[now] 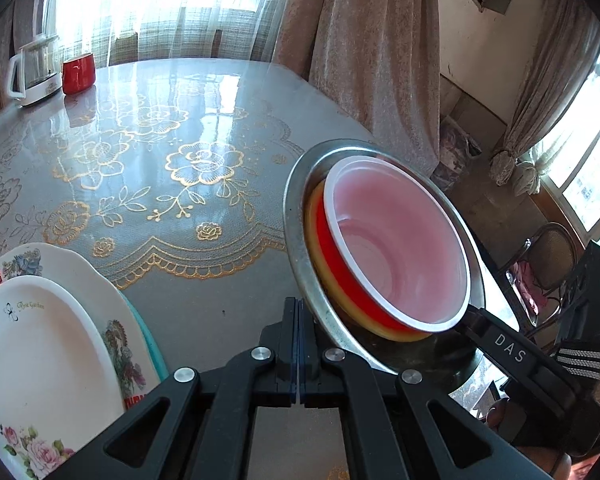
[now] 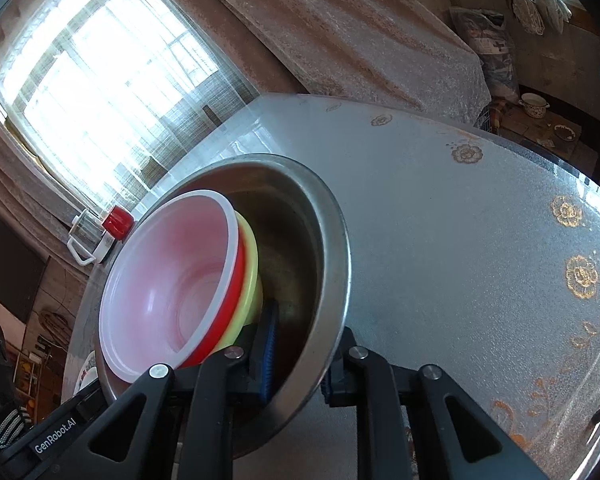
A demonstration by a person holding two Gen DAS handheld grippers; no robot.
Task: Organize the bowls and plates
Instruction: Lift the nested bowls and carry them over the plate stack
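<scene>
A steel bowl (image 1: 300,216) (image 2: 332,248) is held tilted above the table's right edge. Inside it nest a yellow bowl (image 1: 316,256) (image 2: 254,280) and a red bowl with a white rim and pink inside (image 1: 400,240) (image 2: 172,280). My right gripper (image 2: 300,364) is shut on the steel bowl's rim, one finger inside, one outside; it also shows in the left wrist view (image 1: 508,348). My left gripper (image 1: 299,344) is shut and empty, just left of the steel bowl. A stack of plates (image 1: 44,344) lies at the lower left: a white floral plate on a larger patterned plate (image 1: 60,260), with a teal one (image 1: 152,348) beneath.
The round table (image 1: 160,160) has a glossy grey cloth with gold flowers. A glass kettle (image 1: 34,72) and a red cup (image 1: 78,72) stand at its far left edge. Curtains (image 1: 360,40) hang behind. A chair (image 1: 548,264) stands on the floor at right.
</scene>
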